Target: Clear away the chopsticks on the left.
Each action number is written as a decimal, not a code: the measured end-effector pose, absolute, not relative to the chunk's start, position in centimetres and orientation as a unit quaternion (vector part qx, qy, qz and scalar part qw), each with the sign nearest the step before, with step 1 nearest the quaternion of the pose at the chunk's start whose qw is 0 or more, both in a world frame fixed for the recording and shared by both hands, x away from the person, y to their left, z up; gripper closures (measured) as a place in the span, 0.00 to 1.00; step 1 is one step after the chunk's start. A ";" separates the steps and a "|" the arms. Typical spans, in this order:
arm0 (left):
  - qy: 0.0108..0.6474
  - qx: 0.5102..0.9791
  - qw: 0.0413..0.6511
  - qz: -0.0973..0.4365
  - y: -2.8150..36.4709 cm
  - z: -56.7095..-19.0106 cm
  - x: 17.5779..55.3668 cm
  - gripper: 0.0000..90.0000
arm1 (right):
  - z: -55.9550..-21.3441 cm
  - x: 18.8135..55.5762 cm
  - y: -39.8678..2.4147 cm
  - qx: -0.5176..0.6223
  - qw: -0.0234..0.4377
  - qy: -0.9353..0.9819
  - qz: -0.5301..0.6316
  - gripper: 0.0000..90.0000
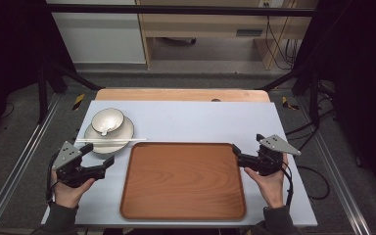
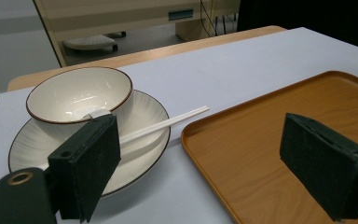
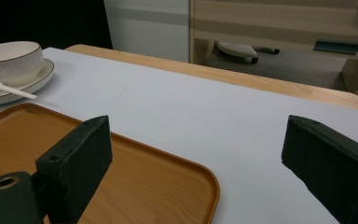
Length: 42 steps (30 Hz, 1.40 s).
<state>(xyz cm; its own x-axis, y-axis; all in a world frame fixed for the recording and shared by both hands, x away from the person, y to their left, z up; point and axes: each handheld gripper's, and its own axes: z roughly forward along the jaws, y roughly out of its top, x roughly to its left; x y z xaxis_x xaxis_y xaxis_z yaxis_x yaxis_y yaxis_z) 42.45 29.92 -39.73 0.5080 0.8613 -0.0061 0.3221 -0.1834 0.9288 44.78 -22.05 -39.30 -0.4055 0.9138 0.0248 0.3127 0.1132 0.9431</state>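
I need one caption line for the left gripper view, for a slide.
Open left gripper faces a bowl on a plate, chopsticks across the plate, beside a wooden tray.

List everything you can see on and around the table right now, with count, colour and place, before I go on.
bowl: one, cream with a dark rim, on the plate at the table's far left; a white spoon lies inside it.
plate: one, cream with a dark rim, under the bowl.
chopsticks: white, count unclear, lying across the plate's near edge with tips toward the tray.
tray: one, brown wood-look, middle of the table, nothing on it.
table: one, pale grey cover over a wooden top.
left gripper: black, jaws open, beside the tray's left edge, near the plate.
right gripper: black, jaws open, at the tray's far right corner.
hands: two, one on each gripper.
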 end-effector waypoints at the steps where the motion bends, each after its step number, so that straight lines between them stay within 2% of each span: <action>1: 0.411 0.720 0.487 0.276 29.9 -39.7 42.5 0.13 | -39.3 44.8 -22.0 0.451 0.307 0.680 0.490 0.10; 8: 0.399 0.735 0.480 0.263 30.4 -40.1 43.0 0.14 | -39.5 44.9 -21.7 0.448 0.304 0.684 0.490 0.10; 14: 0.379 0.769 0.450 0.250 31.4 -40.4 44.0 0.15 | -39.7 44.9 -20.8 0.439 0.301 0.694 0.485 0.10; 21: 0.380 0.783 0.423 0.250 32.9 -40.6 45.1 0.17 | -39.6 44.9 -20.5 0.438 0.298 0.697 0.483 0.10; 31: 0.390 0.801 0.375 0.257 33.7 -41.9 48.3 0.28 | -39.8 45.2 -19.9 0.433 0.295 0.707 0.474 0.10; 42: 0.405 0.803 0.354 0.257 34.4 -43.4 51.1 0.38 | -39.9 45.3 -19.8 0.432 0.294 0.711 0.471 0.10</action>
<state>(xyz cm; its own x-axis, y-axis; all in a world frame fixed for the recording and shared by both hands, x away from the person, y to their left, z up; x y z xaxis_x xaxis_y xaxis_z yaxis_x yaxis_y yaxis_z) 51.05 34.39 -43.42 0.5398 0.8325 0.1251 0.4684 -0.4205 0.7770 45.28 -19.77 -39.94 -0.4531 0.8914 -0.0115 0.3369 0.1832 0.9235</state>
